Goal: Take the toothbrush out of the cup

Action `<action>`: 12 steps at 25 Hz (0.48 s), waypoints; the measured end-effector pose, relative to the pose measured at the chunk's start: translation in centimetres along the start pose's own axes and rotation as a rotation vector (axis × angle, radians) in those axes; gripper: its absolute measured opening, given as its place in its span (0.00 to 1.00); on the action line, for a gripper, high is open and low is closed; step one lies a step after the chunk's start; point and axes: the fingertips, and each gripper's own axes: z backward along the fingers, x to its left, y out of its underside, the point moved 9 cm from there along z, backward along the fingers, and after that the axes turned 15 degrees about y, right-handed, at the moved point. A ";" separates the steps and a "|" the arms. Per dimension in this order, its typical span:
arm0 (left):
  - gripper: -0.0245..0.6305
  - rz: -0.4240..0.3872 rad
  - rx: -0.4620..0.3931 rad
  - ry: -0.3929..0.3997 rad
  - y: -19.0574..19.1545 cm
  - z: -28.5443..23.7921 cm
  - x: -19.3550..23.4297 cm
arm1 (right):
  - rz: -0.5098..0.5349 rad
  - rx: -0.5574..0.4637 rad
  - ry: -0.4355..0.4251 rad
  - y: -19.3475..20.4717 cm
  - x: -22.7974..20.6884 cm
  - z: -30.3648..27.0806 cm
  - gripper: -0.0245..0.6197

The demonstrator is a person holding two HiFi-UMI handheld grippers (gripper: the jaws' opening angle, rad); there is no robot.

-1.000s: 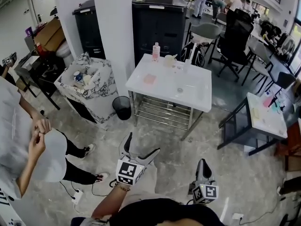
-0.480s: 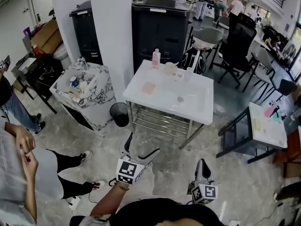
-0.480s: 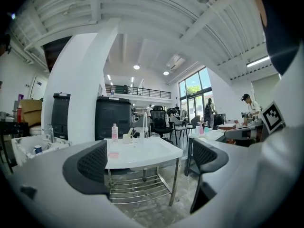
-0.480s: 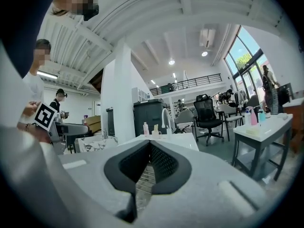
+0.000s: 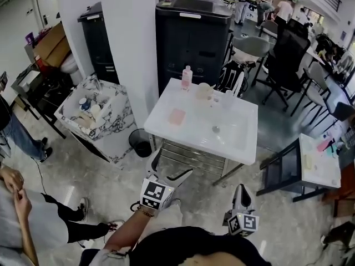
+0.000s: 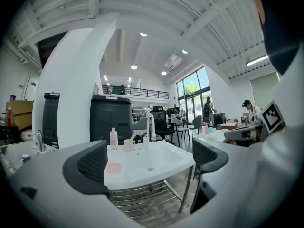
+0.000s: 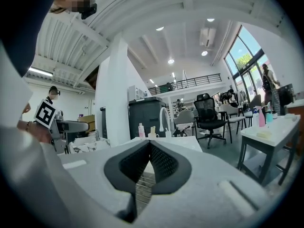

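A cream cup stands at the back of the white basin table, beside a pink bottle. In the left gripper view the cup holds a pale toothbrush that leans to the right. My left gripper is open and empty, held in the air short of the table's front edge. My right gripper hangs lower right, shut on nothing. The right gripper view shows the far-off cup just above the closed jaws.
A pink pad lies on the table's left part, and a faucet rises behind the basin. A small black bin and a marbled sink unit stand to the left, a dark cabinet behind. A person stands at the left.
The view has moved closer to the white table, which now sits nearer the grippers. The person at the left has slid toward the frame's edge. Both grippers keep their states.
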 end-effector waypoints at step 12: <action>0.85 -0.026 0.018 0.029 -0.9 -9.7 10.9 | -0.015 0.017 0.039 -1.6 1.2 -11.4 0.05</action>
